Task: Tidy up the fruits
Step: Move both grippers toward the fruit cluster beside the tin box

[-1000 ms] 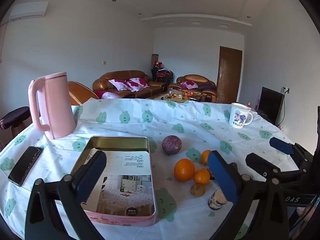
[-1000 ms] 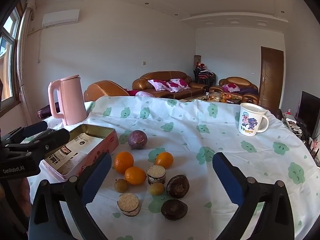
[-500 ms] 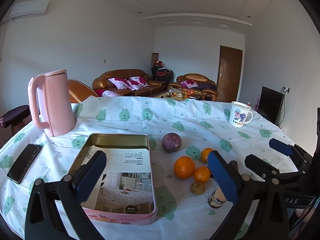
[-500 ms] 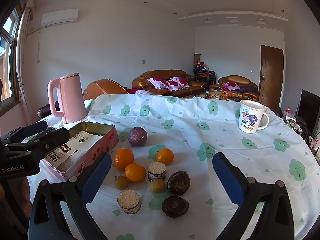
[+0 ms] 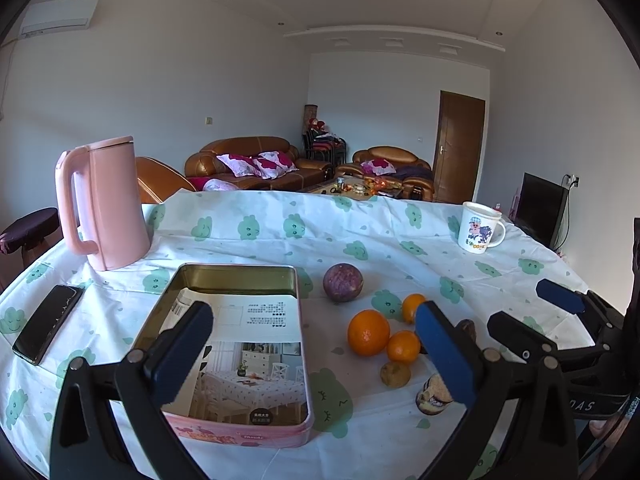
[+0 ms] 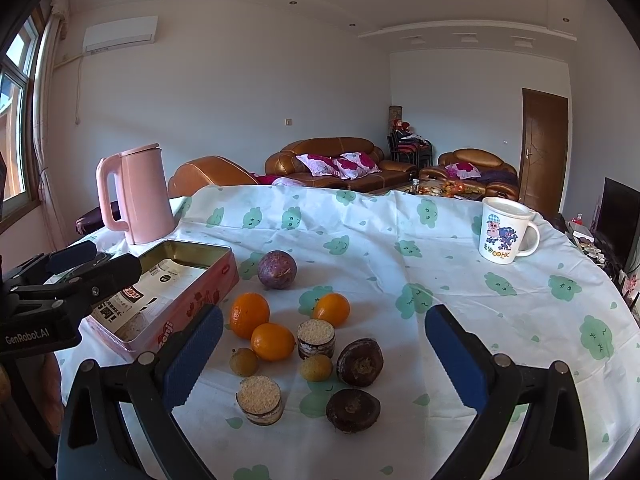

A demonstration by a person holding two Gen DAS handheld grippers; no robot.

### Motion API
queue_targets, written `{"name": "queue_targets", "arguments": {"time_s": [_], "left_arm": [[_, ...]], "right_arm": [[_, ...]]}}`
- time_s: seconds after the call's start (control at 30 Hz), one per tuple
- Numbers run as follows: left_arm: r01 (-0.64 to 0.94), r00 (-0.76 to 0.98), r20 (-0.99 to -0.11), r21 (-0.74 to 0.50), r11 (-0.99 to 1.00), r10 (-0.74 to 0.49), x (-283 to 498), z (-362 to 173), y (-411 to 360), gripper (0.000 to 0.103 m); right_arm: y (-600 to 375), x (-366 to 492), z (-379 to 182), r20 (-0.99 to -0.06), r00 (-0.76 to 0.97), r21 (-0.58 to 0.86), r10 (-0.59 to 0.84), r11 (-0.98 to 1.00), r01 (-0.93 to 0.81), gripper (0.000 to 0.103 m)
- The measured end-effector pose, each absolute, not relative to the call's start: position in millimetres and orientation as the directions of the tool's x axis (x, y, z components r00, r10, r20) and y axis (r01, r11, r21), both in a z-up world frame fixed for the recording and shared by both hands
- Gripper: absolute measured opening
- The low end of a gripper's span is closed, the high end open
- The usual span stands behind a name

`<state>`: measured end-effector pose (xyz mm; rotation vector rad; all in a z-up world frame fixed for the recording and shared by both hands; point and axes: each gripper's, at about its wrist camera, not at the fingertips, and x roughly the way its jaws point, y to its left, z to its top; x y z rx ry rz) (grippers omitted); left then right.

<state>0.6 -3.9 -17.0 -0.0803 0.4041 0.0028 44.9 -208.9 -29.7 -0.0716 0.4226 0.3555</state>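
Observation:
Three oranges point(image 6: 249, 314) point(image 5: 368, 332), a purple passion fruit point(image 6: 277, 269) point(image 5: 343, 282), two small yellow-brown fruits point(image 6: 243, 361), two dark round fruits point(image 6: 360, 361) and two round cakes point(image 6: 316, 338) lie on the tablecloth. An open pink tin point(image 5: 236, 344) point(image 6: 168, 292) lined with paper stands to their left. My left gripper point(image 5: 316, 356) is open and empty above the tin's right edge. My right gripper point(image 6: 324, 360) is open and empty, above the near fruits.
A pink kettle point(image 5: 102, 204) stands at the back left and a phone point(image 5: 48, 328) lies at the left edge. A cartoon mug point(image 6: 506, 236) stands at the back right. The round table point(image 6: 400, 240) has a cloud-print cloth.
Both grippers have dropped slightly and drawn back a little. Both stay open and nothing on the table has moved.

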Motion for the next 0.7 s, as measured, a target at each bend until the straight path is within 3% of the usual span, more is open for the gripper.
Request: {"name": "queue_targets", "arguments": {"time_s": [0.7], "left_arm": [[0.000,0.908,-0.417,-0.072,0.997,-0.030,1.8,-24.7,-16.7,0.103]], "right_arm": [[-212.8,50.1,-37.2,-0.438,0.842,0.012,0.314,0.939,-0.344,0.102]]}}
